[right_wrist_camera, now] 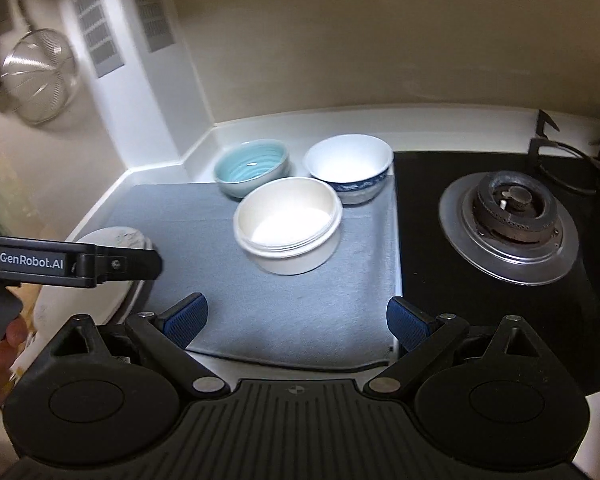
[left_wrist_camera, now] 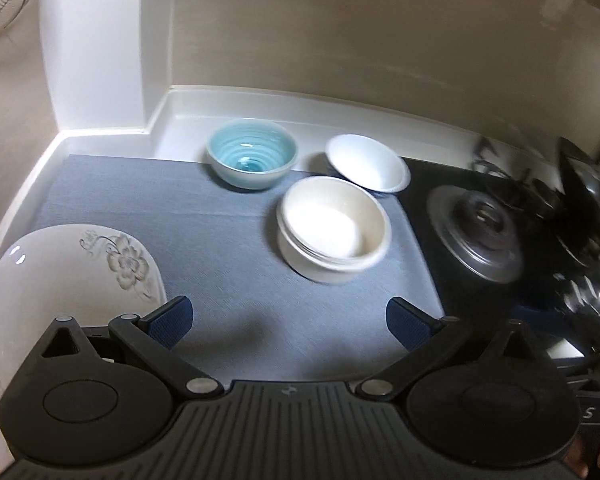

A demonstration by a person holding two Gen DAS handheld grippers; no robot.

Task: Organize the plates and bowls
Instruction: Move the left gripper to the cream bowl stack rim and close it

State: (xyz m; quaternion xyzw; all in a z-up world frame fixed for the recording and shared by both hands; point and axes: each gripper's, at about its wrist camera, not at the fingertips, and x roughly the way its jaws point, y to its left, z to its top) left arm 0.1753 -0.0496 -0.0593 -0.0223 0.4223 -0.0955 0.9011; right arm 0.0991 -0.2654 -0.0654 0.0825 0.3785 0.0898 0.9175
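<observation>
Both grippers, left (left_wrist_camera: 288,326) and right (right_wrist_camera: 296,320), gape empty; cream bowl (right_wrist_camera: 288,226) touches blue-patterned bowl (right_wrist_camera: 350,168) near mat's (right_wrist_camera: 204,240) hob-side edge, careless grab could knock it.

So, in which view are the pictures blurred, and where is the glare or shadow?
Left wrist view: motion blur smears the cream bowl and the pans at the right edge; a soft shadow lies on the grey mat ahead of the open left gripper. Right wrist view: sharper, but the hanging strainer is blurred, and light glares inside the cream bowl. Both views bend straight edges.
</observation>
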